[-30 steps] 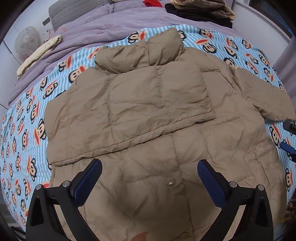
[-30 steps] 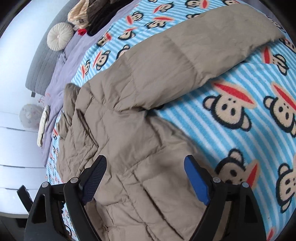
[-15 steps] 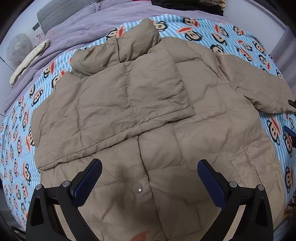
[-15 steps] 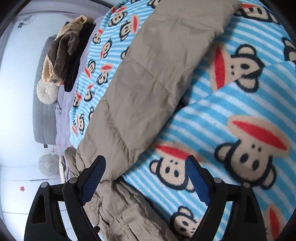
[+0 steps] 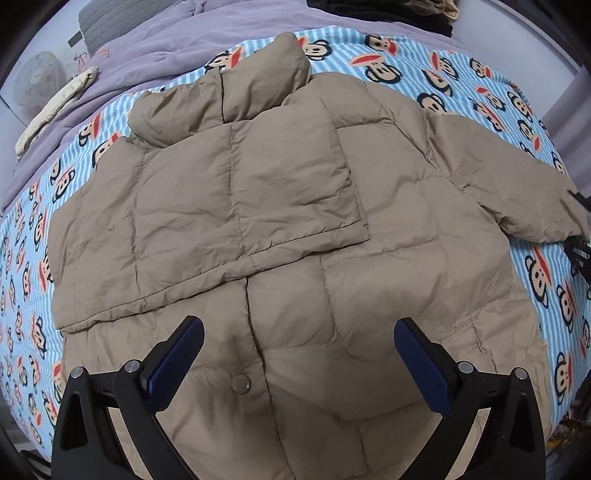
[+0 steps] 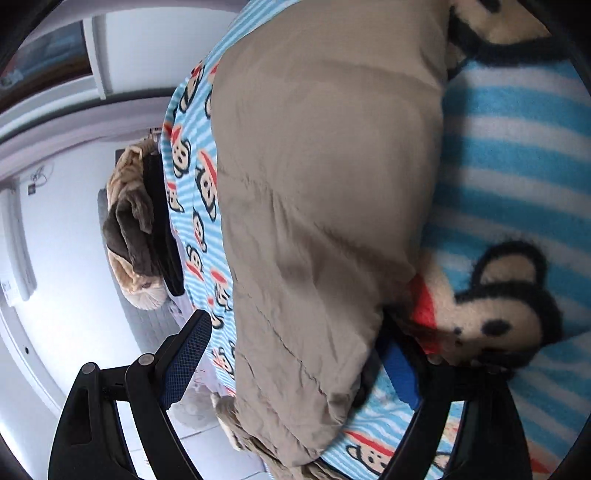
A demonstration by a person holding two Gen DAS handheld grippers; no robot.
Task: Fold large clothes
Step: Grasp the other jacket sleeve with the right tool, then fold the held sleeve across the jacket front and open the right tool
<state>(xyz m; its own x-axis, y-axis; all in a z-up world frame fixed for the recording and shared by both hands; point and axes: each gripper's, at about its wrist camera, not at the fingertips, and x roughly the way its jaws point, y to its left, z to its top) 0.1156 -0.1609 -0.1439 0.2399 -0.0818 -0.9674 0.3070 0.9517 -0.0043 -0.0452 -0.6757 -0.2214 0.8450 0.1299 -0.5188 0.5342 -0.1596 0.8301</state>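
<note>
A tan puffer jacket (image 5: 288, 236) lies flat on the monkey-print blanket (image 5: 33, 229). Its left sleeve is folded across the chest; its right sleeve (image 5: 509, 184) stretches out to the right. My left gripper (image 5: 295, 354) is open and empty above the jacket's lower front, near a snap button (image 5: 242, 383). My right gripper (image 6: 295, 354) is open with its jaws on either side of the right sleeve (image 6: 314, 229); one finger (image 6: 400, 369) is pushed under the sleeve against the blanket. It also shows at the sleeve cuff in the left wrist view (image 5: 576, 236).
A purple duvet (image 5: 155, 55) covers the head of the bed, with a rolled cream cloth (image 5: 55, 107) on it. A pile of brown and black clothes (image 6: 144, 221) sits at the far corner. A grey headboard (image 5: 110, 22) and white walls stand behind.
My right gripper has travelled out along the right sleeve towards its cuff and dipped down, so the sleeve now lies between its jaws. My left gripper has pulled back slightly, staying open.
</note>
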